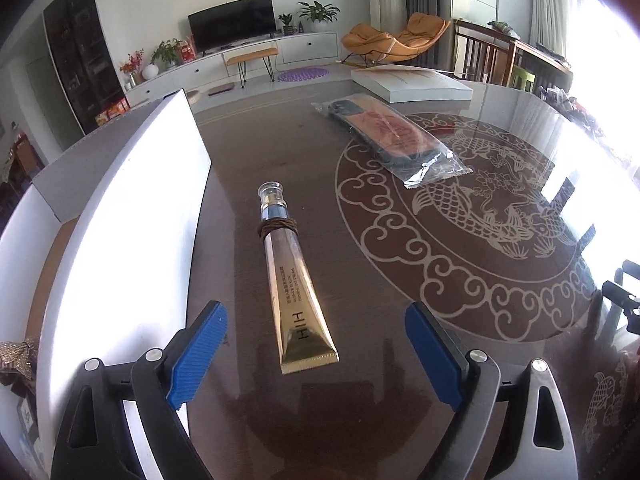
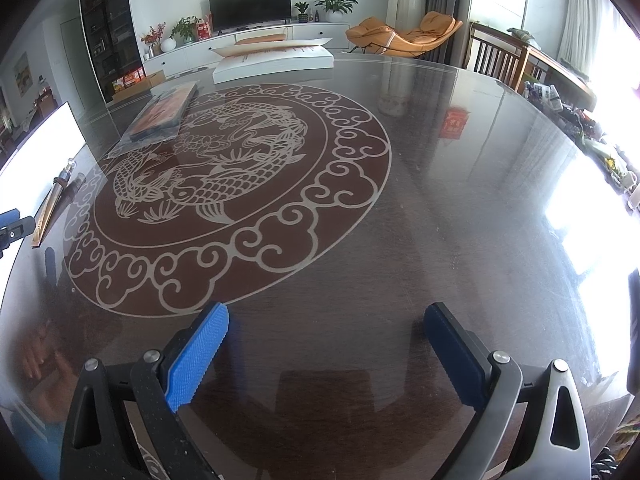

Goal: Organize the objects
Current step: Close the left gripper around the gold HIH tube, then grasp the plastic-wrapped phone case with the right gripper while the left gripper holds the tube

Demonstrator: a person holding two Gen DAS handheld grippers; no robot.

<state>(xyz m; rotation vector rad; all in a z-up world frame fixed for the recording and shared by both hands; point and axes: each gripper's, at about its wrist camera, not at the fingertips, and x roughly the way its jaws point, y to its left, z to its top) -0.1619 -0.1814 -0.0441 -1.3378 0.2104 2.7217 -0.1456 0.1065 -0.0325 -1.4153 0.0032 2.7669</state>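
A gold cosmetic tube (image 1: 296, 296) with a clear cap lies on the glass table, its crimped end toward me. My left gripper (image 1: 316, 336) is open, its blue pads on either side of the tube's crimped end and apart from it. A phone case in a clear plastic bag (image 1: 392, 136) lies farther back to the right. An open white box (image 1: 132, 216) stands at the left. My right gripper (image 2: 326, 344) is open and empty over bare glass. In the right wrist view the tube (image 2: 54, 200) and bagged case (image 2: 164, 114) lie at the left.
A flat white box lid (image 1: 412, 82) lies at the table's far edge, also in the right wrist view (image 2: 276, 60). The round glass table (image 2: 440, 200) has a fish pattern in its middle. Wooden chairs (image 2: 496, 58) stand behind at the right.
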